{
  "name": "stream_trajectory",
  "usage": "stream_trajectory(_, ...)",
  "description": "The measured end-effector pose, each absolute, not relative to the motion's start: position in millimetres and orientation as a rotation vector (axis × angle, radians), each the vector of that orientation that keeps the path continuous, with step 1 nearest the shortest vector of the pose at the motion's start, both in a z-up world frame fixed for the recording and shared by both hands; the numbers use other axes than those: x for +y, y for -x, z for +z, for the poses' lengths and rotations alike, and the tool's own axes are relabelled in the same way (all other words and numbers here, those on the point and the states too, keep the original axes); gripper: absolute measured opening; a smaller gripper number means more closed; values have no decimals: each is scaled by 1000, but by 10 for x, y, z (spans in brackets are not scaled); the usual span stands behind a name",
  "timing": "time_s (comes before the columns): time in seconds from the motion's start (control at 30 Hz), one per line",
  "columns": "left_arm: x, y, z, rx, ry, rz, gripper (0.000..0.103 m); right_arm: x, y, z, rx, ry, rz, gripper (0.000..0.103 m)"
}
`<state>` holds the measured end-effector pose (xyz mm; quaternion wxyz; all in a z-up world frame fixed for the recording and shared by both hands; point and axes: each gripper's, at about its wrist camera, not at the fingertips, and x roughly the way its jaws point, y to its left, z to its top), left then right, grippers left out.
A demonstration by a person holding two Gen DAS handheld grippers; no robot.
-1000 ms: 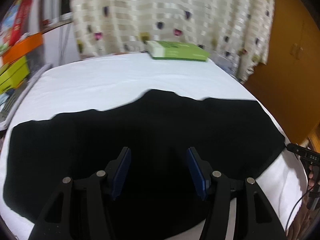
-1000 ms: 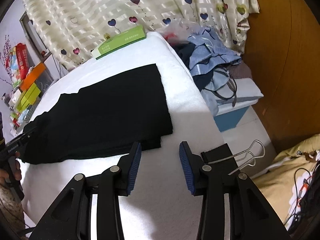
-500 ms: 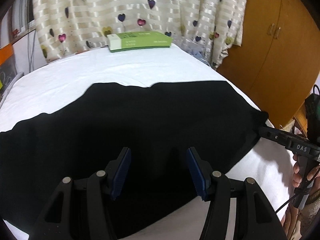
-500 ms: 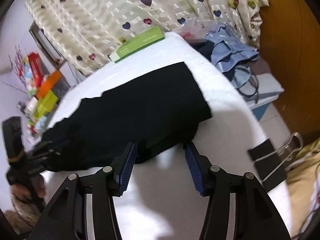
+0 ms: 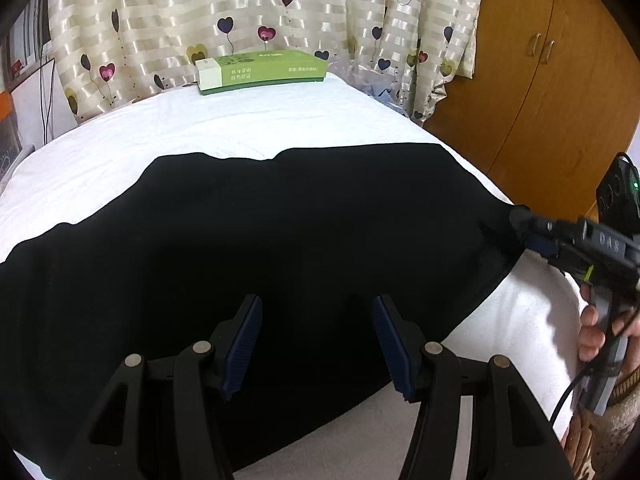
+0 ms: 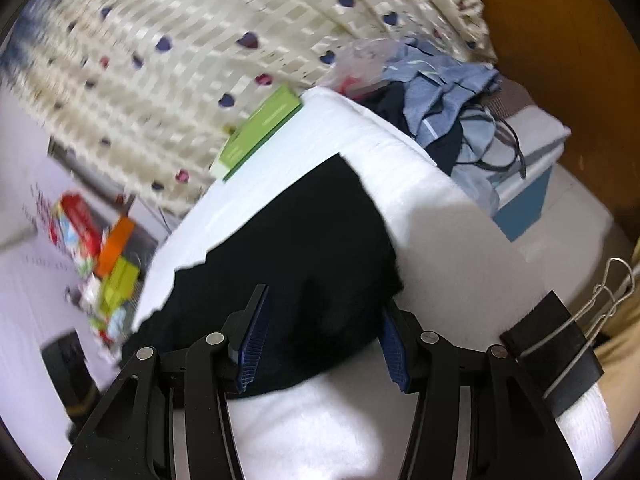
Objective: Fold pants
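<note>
Right wrist alone shows binder clip point(image 6: 554, 344) beside pants point(image 6: 304, 256).

Black pants point(image 5: 304, 240) lie flat on white cloth-covered surface point(image 5: 248, 128), spread lengthwise left to right in left wrist view. Fabric plain, dark, matte; no detail visible. Far edge shows shallow notch near middle. One end squared off, straight-cut corner point(image 6: 348, 164) near surface's edge in right wrist view. Near corner bunched slightly, lifted off cloth.
</note>
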<state>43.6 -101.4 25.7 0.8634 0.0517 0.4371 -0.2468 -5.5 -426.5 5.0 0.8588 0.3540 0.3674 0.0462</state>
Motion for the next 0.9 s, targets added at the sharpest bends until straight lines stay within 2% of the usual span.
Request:
stream_trajectory(0.07,-1027,-451,250,920,-107,-514,60,-4293,27,35,765,-770,73,43)
stream_trajectory(0.1,-1031,-458,248,919,-108,-514,60,-4299,11,20,767,-774,59,32)
stream_trajectory(0.13,-1031,-463,247,920,-107,-517,60,-4300,1,8,771,-774,53,15)
stream_trajectory(0.17,-1041,-468,243,922,-109,-519,60,-4307,-6,-4,777,-771,53,7)
stream_trajectory(0.2,-1050,-471,239,922,-111,-519,60,-4316,-10,-16,785,-766,61,5)
stream_trajectory(0.4,-1093,-478,226,927,-118,-521,60,-4434,52,36,745,-757,62,5)
stream_trajectory(0.67,-1129,-476,207,929,-121,-531,60,-4434,12,-30,790,-745,69,5)
stream_trajectory(0.9,-1119,-520,222,935,-102,-558,60,-4205,25,232,715,-619,126,5)
